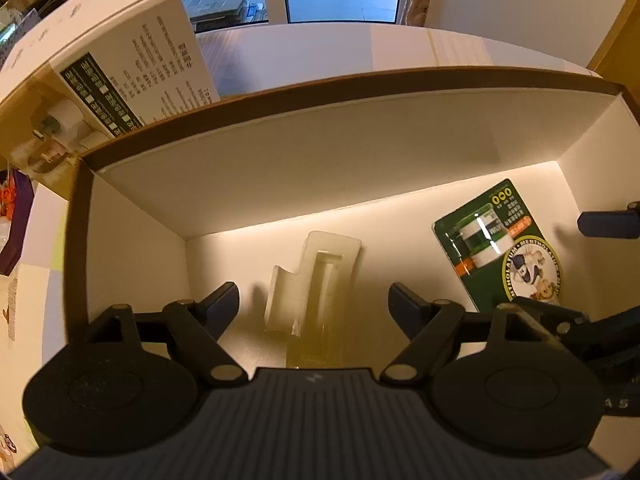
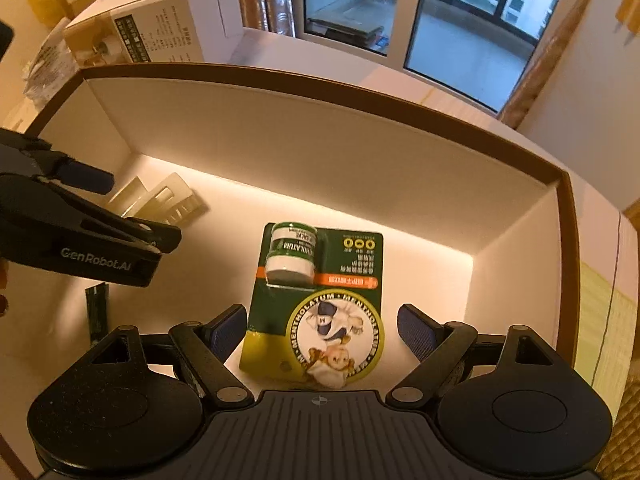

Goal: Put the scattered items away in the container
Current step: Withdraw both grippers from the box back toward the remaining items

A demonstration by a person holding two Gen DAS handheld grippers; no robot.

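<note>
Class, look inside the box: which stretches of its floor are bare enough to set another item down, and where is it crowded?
Bare floor lies between the clear plastic tray and the green ointment card, and from the card to the box's right wall. The left end is crowded: tray, a dark packet and the open left claw.

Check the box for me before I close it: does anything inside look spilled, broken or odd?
Nothing is spilled or visibly broken. The salve card lies flat on the floor of the box. The clear blister shell lies apart from it, and looks empty. A small dark packet lies near the left claw. Both claws are open.
</note>
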